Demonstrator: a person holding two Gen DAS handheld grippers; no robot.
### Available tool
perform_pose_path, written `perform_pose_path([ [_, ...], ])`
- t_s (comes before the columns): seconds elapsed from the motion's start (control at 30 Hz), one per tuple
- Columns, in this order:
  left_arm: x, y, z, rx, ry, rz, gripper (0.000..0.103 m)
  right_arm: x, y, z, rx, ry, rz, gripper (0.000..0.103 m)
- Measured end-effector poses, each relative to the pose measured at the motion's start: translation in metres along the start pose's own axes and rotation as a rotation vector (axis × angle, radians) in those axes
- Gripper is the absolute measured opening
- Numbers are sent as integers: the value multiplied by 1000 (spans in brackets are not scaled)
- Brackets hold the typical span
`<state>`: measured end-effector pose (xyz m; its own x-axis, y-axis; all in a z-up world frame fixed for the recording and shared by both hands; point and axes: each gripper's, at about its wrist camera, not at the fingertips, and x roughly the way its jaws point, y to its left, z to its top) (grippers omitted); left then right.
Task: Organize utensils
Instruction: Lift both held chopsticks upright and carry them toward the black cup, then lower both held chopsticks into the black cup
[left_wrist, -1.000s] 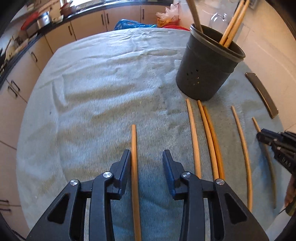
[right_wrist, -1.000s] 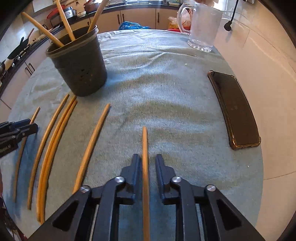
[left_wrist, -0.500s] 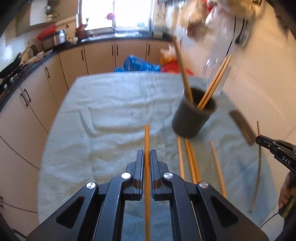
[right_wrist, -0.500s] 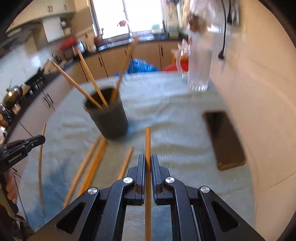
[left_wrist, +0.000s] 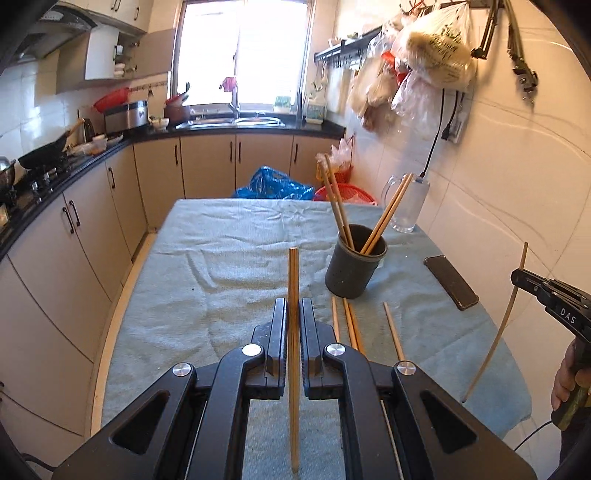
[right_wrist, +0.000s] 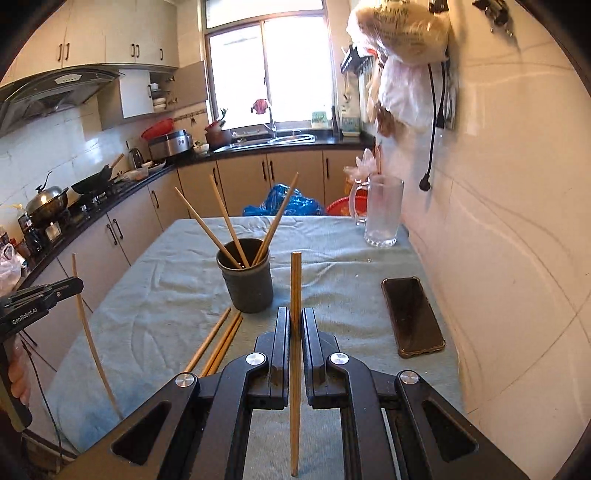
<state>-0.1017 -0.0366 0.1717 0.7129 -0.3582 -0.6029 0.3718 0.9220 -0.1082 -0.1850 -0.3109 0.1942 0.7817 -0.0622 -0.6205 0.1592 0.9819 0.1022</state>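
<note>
My left gripper (left_wrist: 293, 308) is shut on a wooden chopstick (left_wrist: 293, 273), held in the air above the cloth. The chopstick points toward the far end of the table. My right gripper (right_wrist: 295, 315) is shut on another chopstick (right_wrist: 295, 280), also lifted. A dark round holder (left_wrist: 354, 267) (right_wrist: 249, 286) stands on the cloth ahead, between the two grippers, with several chopsticks leaning in it. Several loose chopsticks (left_wrist: 349, 325) (right_wrist: 221, 339) lie on the cloth in front of the holder. Each view shows the other gripper (left_wrist: 517, 275) (right_wrist: 79, 286) at its edge, gripping its stick.
A grey-blue cloth (left_wrist: 229, 266) covers the table. A dark phone (right_wrist: 412, 315) lies near the right wall, and a glass mug (right_wrist: 382, 214) stands at the far right corner. Kitchen cabinets (left_wrist: 92, 236) run along the left, with a narrow aisle between them and the table.
The left jaws closed on the chopstick that lay between them. Both grippers then rose off the cloth with their chopsticks and tipped up, so the kitchen came into view.
</note>
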Motion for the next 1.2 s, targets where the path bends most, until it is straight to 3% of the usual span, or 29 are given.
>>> perform_pose_path([
  [0.17, -20, -8, 1, 16, -55, 5, 6, -10, 0, 1, -2, -25, 8, 7],
  [0.47, -31, -18, 34, 16, -110, -31, 6, -8, -4, 26, 25, -68, 24, 7],
  [0.87, -20, -44, 128, 18, -218, -59, 6, -2, 14, 104, 59, -213, 81, 7],
  [1.2, 25, -73, 187, -8, -269, -62, 6, 53, 21, 162, 151, -314, 59, 7],
])
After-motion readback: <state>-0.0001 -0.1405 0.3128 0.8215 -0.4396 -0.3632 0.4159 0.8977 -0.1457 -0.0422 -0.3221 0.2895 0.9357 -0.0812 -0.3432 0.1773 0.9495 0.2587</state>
